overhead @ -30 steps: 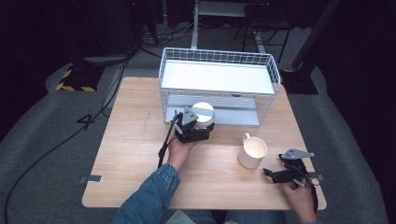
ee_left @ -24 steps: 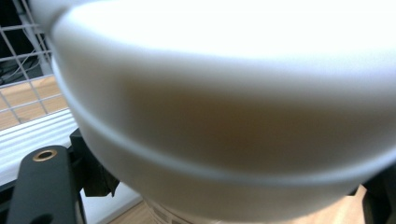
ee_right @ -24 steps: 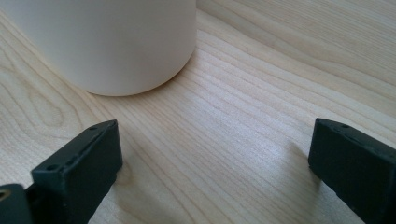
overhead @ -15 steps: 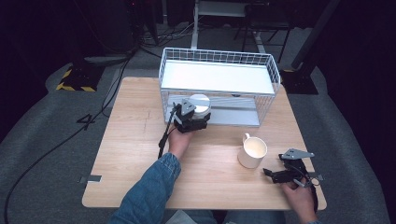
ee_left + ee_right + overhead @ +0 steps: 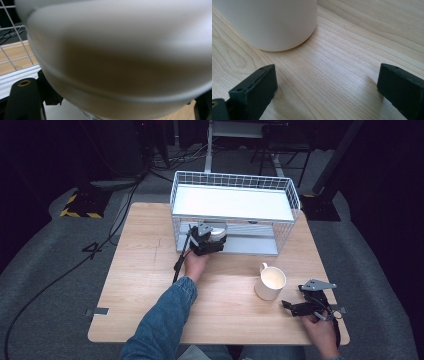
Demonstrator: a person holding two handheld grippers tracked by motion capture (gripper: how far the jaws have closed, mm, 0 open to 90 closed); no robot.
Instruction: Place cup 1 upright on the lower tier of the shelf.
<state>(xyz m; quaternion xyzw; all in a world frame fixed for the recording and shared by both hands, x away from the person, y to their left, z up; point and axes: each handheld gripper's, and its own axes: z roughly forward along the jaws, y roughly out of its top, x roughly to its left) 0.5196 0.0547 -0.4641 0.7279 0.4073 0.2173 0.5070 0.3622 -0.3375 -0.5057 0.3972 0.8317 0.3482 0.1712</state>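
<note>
**White cup held at the rack's lower shelf**

The white cup (image 5: pixel 216 231) sits clamped between the jaws of the left gripper (image 5: pixel 205 241), right in front of its camera, where the cup's pale wall (image 5: pixel 120 57) looms large and blurred. Cup and gripper are at the open front of the white wire rack (image 5: pixel 232 190), at its lower shelf, under the upper tray. Wire mesh (image 5: pixel 15 37) shows just beside the cup, on the side of the camera's left jaw. Well apart, the right gripper (image 5: pixel 300 307) rests low over the wooden table (image 5: pixel 140 270), jaws wide apart with nothing between them. A cream mug (image 5: pixel 267 22) stands just ahead of it, apart from both jaws.
</note>
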